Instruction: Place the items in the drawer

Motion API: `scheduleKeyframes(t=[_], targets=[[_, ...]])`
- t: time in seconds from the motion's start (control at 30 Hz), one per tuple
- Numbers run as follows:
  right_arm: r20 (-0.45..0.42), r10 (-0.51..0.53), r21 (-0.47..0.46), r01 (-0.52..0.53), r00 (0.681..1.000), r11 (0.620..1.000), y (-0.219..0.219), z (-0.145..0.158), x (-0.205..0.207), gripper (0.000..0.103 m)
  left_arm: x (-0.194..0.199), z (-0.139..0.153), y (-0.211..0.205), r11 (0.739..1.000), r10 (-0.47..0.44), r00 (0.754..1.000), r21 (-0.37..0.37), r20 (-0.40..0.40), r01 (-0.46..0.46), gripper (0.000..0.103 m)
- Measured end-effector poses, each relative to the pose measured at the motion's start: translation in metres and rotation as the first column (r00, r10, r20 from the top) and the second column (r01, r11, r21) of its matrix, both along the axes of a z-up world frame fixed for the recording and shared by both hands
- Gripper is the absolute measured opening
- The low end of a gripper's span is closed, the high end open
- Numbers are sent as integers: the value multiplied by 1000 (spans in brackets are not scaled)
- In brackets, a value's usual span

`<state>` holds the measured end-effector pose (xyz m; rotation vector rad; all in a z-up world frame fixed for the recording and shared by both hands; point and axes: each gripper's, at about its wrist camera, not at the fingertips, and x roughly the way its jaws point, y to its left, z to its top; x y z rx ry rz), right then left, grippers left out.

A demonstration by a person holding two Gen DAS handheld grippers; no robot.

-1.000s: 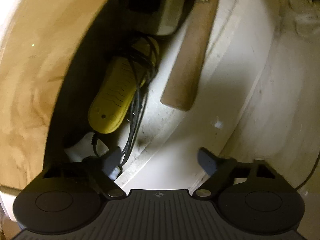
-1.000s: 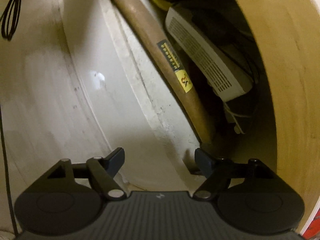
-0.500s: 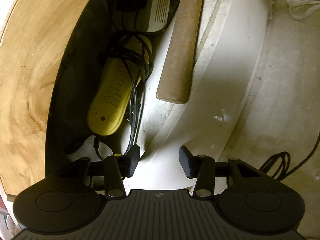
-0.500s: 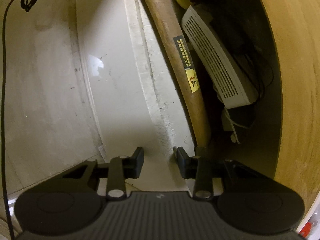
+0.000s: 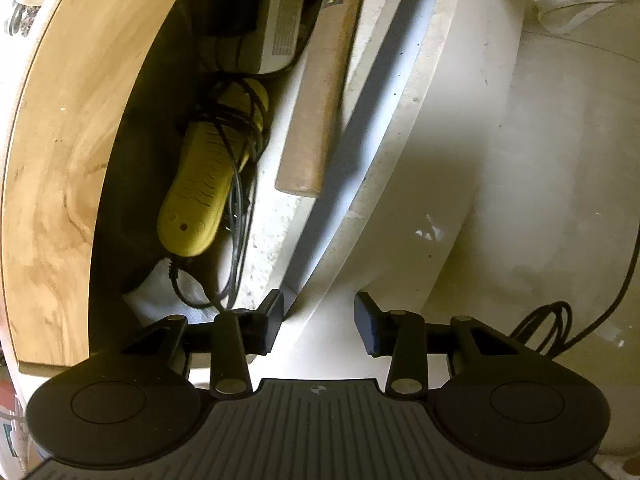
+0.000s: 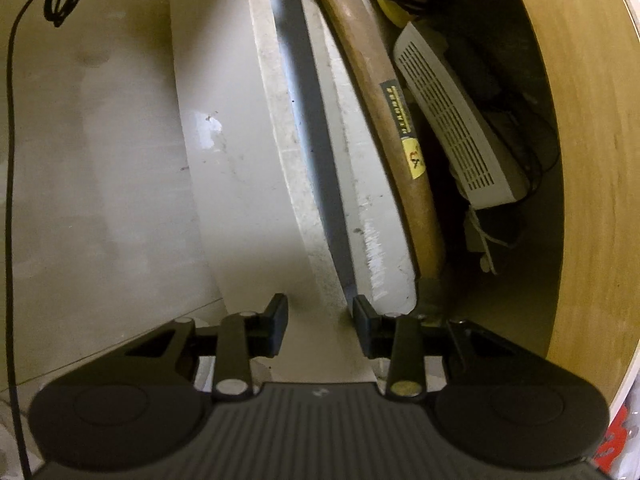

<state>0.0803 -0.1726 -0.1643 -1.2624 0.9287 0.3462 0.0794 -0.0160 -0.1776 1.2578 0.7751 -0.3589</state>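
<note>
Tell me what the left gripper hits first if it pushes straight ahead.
Probably the white drawer front panel: the left gripper straddles its top edge, jaws open. The wooden hammer handle lies left of that line; depth unclear.

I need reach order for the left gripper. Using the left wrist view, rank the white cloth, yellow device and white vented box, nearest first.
From the left gripper:
1. White cloth, just beyond, left.
2. Yellow device, farther in, left.
3. White vented box, deepest, upper centre.

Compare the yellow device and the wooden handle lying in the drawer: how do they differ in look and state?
The yellow device is bright, ridged plastic; the wooden handle is plain brown wood with a label. The device has black cord wound around it; the handle has none. The handle runs longer than the device. Both lie lengthwise inside the drawer.
</note>
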Motion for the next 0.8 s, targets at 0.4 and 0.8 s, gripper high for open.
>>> scheduleKeyframes(t=[0.4, 0.8], targets=[[-114, -2, 18, 5, 994, 1000, 0, 18, -22, 38, -24, 13, -17, 999, -15, 997, 33, -74, 17, 33], [-228, 24, 19, -21, 973, 1000, 3, 36, -45, 35, -41, 19, -17, 998, -31, 984, 48, -176, 40, 29]])
